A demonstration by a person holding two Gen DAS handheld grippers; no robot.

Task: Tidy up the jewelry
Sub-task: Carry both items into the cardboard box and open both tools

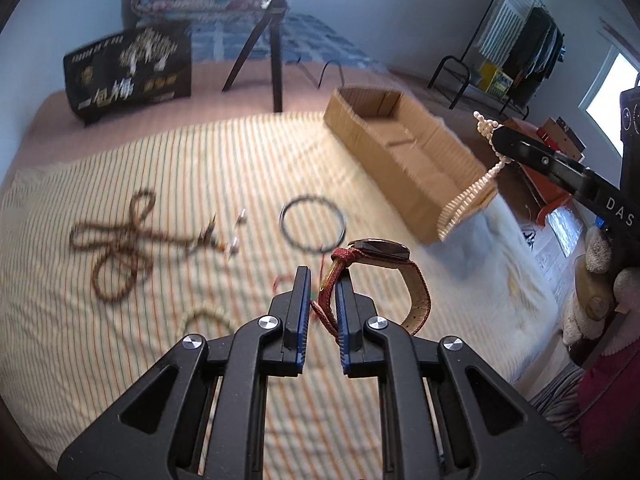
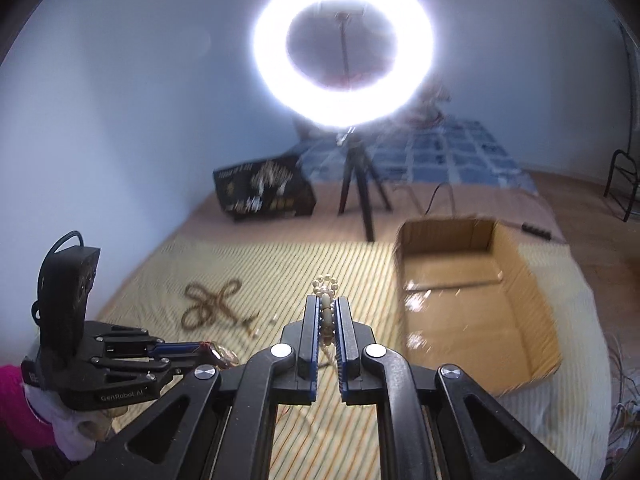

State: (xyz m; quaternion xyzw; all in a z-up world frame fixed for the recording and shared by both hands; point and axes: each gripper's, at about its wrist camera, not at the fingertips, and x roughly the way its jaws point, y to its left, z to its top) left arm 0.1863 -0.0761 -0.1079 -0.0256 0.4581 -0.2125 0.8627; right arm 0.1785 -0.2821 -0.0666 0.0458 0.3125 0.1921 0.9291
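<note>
Left gripper (image 1: 323, 280) pinches the watch (image 1: 380, 250) strap; right gripper (image 2: 329, 312) clamps the pearl necklace (image 2: 326, 286). Dangling pearls may snag the cardboard box (image 2: 536, 312) rim.

A bed (image 1: 80, 360) with a striped yellow cover is carrying everything: a brown bead strand (image 1: 116, 240) is lying looped toward its left side, a dark thin ring (image 1: 312, 222) is sitting near the middle, an open cardboard box (image 1: 400, 152) is resting to the right, and a black printed box (image 1: 128, 72) and a tripod (image 1: 268, 48) are standing at the far end
</note>
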